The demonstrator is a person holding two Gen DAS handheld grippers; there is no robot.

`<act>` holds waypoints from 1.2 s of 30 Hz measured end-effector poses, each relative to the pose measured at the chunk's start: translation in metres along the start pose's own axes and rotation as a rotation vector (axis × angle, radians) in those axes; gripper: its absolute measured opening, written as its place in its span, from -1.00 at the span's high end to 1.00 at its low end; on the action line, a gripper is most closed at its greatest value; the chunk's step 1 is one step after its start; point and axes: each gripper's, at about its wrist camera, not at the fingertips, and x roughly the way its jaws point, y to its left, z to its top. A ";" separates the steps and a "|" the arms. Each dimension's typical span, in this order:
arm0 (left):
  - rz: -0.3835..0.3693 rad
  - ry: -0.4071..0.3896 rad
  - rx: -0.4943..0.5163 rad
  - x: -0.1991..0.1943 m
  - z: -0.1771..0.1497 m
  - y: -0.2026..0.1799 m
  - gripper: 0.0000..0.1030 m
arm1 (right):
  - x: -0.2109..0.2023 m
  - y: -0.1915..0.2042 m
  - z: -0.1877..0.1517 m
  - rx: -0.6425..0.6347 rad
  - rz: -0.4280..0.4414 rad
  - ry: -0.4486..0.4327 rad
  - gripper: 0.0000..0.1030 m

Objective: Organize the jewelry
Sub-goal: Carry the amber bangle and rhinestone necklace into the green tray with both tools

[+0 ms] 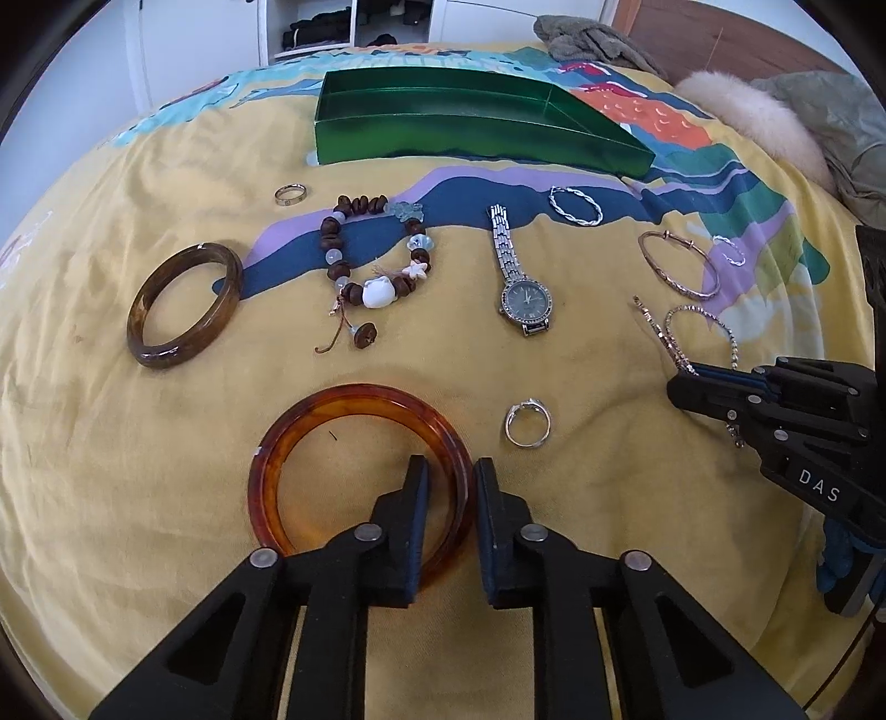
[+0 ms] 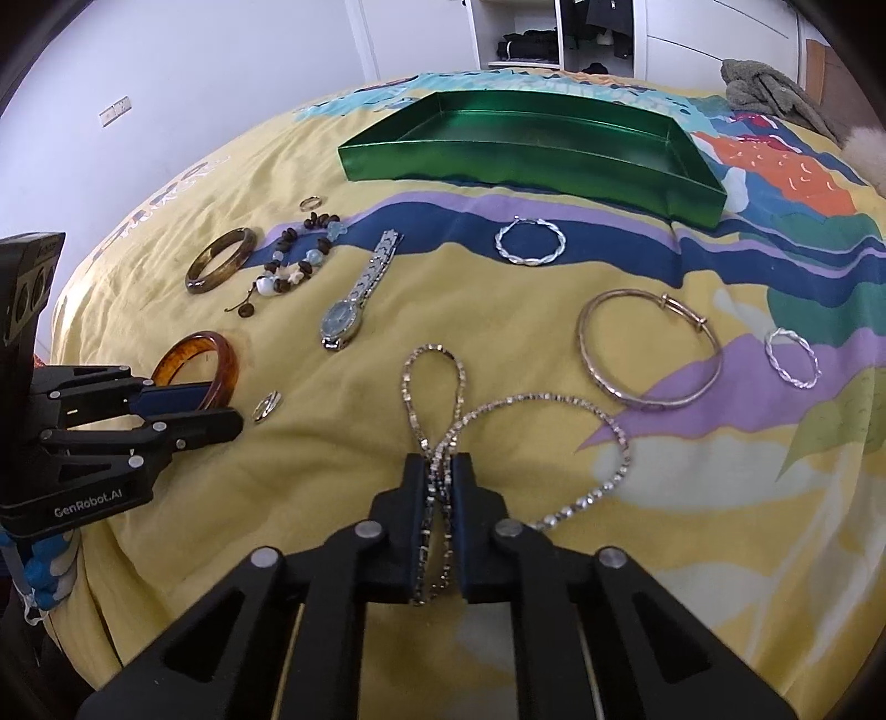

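Observation:
My right gripper is shut on a sparkly rhinestone chain that loops out over the yellow bedspread; it also shows in the left wrist view. My left gripper straddles the rim of an amber bangle, one finger inside the ring and one outside, not clamped. A green tray stands at the back, also seen in the right wrist view. A silver watch, a beaded bracelet, a dark brown bangle and a small ring lie on the bed.
A rose-gold bangle, a twisted silver hoop, a smaller twisted hoop and a band ring lie on the bedspread. Clothes and a fur item are piled at the back right. Wardrobe shelves stand beyond the bed.

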 end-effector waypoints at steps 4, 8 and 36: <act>0.007 -0.017 0.019 -0.006 -0.004 -0.004 0.79 | -0.014 0.006 -0.008 0.013 -0.011 -0.014 0.93; 0.014 -0.048 0.018 -0.020 -0.007 -0.006 0.81 | -0.038 0.011 -0.018 0.036 -0.014 -0.047 0.93; -0.025 -0.412 0.076 -0.210 0.116 -0.016 0.82 | -0.238 0.030 0.093 -0.030 -0.186 -0.452 0.93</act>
